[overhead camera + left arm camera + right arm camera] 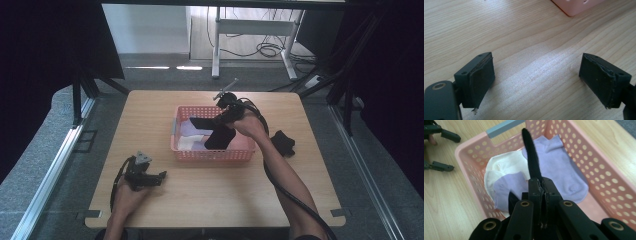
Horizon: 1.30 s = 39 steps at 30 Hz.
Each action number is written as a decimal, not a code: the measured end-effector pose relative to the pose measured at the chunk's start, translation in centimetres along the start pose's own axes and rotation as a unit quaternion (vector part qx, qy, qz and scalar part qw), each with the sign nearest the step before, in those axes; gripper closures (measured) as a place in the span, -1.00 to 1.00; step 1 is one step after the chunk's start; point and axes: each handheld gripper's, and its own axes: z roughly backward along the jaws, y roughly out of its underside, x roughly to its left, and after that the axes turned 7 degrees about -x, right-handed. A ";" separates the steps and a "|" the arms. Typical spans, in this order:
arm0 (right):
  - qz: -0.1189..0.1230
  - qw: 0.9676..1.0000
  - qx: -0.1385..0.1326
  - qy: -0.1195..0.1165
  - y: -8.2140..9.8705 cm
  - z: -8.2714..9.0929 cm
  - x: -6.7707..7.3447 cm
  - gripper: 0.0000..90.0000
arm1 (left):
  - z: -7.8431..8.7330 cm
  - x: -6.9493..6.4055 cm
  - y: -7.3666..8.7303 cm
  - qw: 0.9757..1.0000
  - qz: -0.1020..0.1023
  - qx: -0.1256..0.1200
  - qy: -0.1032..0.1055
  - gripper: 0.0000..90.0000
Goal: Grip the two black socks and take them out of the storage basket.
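No writing or brand can be read on anything here. A pink perforated basket [215, 155] with a grey-blue handle strip [505, 127] on one end sits on the middle of the light wooden desk [200, 195]. Inside it lie a lilac sock [564, 170] spread flat along one side, a cream sock [504, 166] beside it, and a second lilac piece [507, 187] overlapping the cream one. The right tongs [541, 185] hang over the basket, jaws pinched tight on a black sock [220, 135] — in the right gripper view it runs as a dark strip away from the jaws across the basket, and from the high view it dangles down into the basket over the pale socks. Another dark bundle of cloth [283, 142] lies on the desk just outside the basket's right end, partly behind the person's right forearm. The left tongs [536, 75] rest low over bare wood at the near-left of the desk, well apart from the basket, jaws spread wide with nothing between them — only a pink corner of the basket shows beyond them.
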 end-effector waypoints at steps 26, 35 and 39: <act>-0.003 0.998 -0.045 0.037 -1.7 6.2 -1.0 0.93 | 0.0 0.0 0.0 1.000 -0.002 0.002 -0.001 -0.72; -0.008 0.997 -0.053 0.048 -1.7 8.1 -1.4 0.93 | 0.0 0.0 0.0 1.000 -0.002 0.003 -0.001 -0.72; -0.010 0.997 -0.056 0.058 -1.6 9.1 -1.8 0.93 | 0.0 0.0 0.0 1.000 -0.002 0.003 -0.001 -0.72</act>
